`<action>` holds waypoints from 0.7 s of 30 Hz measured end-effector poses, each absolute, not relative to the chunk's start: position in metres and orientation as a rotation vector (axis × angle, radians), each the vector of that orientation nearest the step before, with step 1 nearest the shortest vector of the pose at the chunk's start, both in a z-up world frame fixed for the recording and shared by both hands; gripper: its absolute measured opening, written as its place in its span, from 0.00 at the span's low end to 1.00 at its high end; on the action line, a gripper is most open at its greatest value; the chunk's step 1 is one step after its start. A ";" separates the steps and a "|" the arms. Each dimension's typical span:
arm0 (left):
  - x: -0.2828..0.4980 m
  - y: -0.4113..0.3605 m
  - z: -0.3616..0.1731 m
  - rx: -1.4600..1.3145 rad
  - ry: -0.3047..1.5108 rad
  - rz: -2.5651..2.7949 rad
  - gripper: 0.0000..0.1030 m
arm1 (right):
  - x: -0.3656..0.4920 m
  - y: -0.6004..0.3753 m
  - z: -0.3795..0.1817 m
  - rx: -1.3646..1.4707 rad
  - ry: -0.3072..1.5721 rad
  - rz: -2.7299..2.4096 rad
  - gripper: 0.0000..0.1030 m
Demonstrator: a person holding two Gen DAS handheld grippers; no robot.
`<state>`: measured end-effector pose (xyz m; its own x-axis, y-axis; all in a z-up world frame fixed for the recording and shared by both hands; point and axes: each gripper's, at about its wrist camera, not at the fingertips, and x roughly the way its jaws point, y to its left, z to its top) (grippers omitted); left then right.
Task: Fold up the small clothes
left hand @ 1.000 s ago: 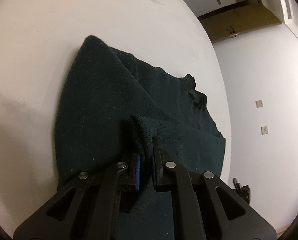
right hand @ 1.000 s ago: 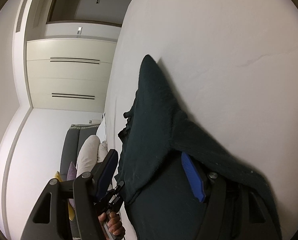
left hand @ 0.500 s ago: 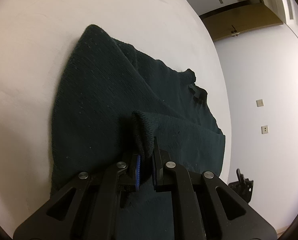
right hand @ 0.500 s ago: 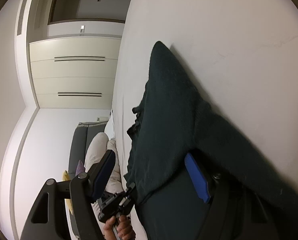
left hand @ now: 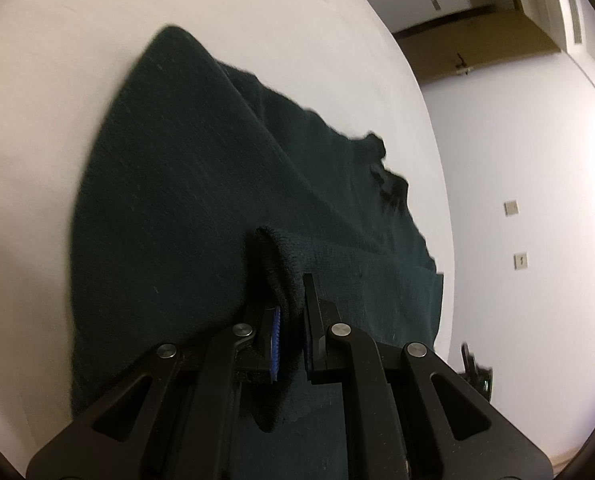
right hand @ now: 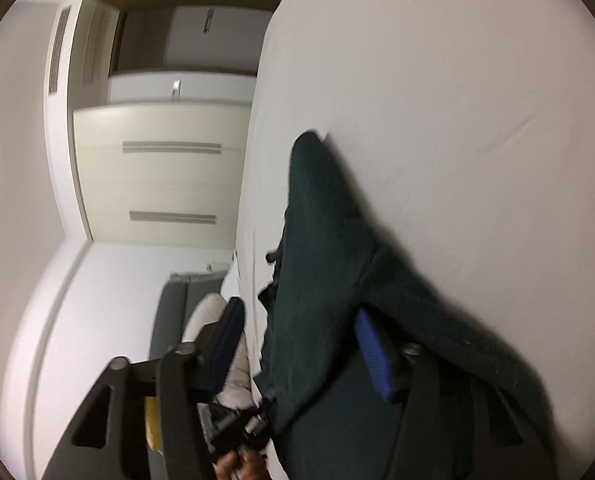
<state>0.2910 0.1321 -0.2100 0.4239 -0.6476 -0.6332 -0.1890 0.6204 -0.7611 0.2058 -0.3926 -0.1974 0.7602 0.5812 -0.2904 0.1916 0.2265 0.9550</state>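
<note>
Left gripper [left hand: 291, 320] clamped the dark sweater [left hand: 185, 200] cuff, likely to fold it; sweater lay on white bed [left hand: 57, 40], 12 o'clock. Right gripper [right hand: 301, 344] spread wide, fabric draped over one finger.

The white bed [left hand: 77, 92] is bare all around the dark green sweater [left hand: 185, 184]. Only the sweater lies in the way, between the gripper fingers.
</note>
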 end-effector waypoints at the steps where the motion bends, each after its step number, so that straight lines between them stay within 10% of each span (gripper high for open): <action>1: 0.294 0.133 -0.210 -0.899 1.125 -0.337 0.07 | 0.205 -0.390 -0.194 1.320 0.711 0.303 0.66; 21: 0.291 0.135 -0.169 -0.652 1.089 -0.133 0.09 | 0.213 -0.359 -0.105 0.910 0.756 0.332 0.72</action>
<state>0.2914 0.1345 -0.1695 0.4753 -0.4094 -0.7788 -0.2096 0.8070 -0.5521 0.2127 -0.3590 -0.1049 0.6997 0.5578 -0.4464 0.0482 0.5866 0.8085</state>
